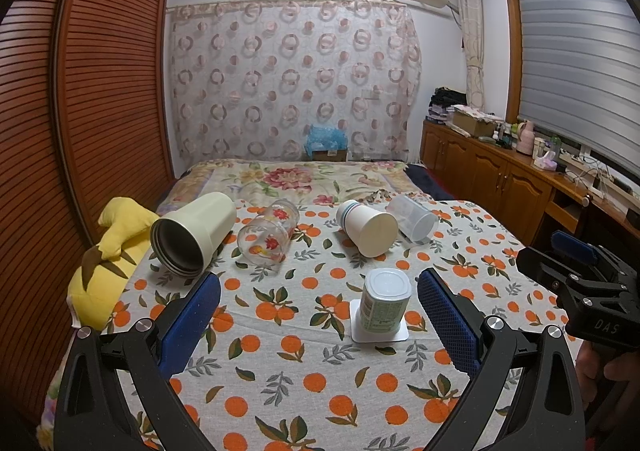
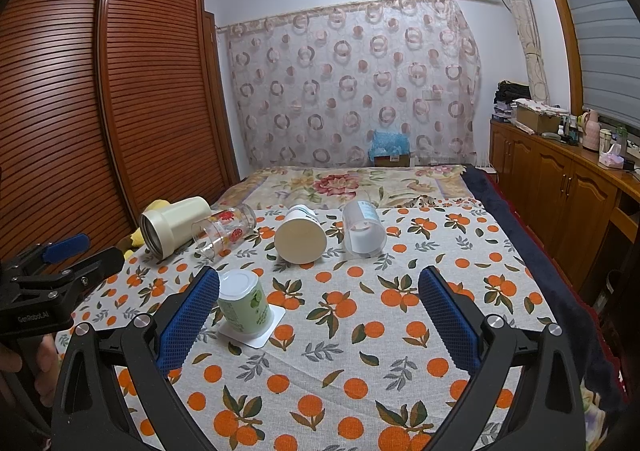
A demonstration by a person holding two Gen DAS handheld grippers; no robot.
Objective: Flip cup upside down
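A green-and-white cup (image 1: 385, 301) stands upside down on a white square coaster (image 1: 379, 333) on the orange-print cloth; it also shows in the right wrist view (image 2: 243, 303). Behind it several cups lie on their sides: a cream tumbler (image 1: 192, 235), a flowered glass (image 1: 267, 237), a white paper cup (image 1: 366, 227) and a clear plastic cup (image 1: 412, 218). My left gripper (image 1: 318, 307) is open and empty, with the upside-down cup between its fingertips. My right gripper (image 2: 318, 307) is open and empty, with that cup beside its left finger (image 2: 188, 315).
A yellow plush toy (image 1: 112, 263) lies at the table's left edge by the wooden wardrobe (image 1: 80, 111). A bed with a floral blanket (image 1: 304, 179) lies behind the table. A wooden sideboard (image 1: 500, 175) with clutter runs along the right.
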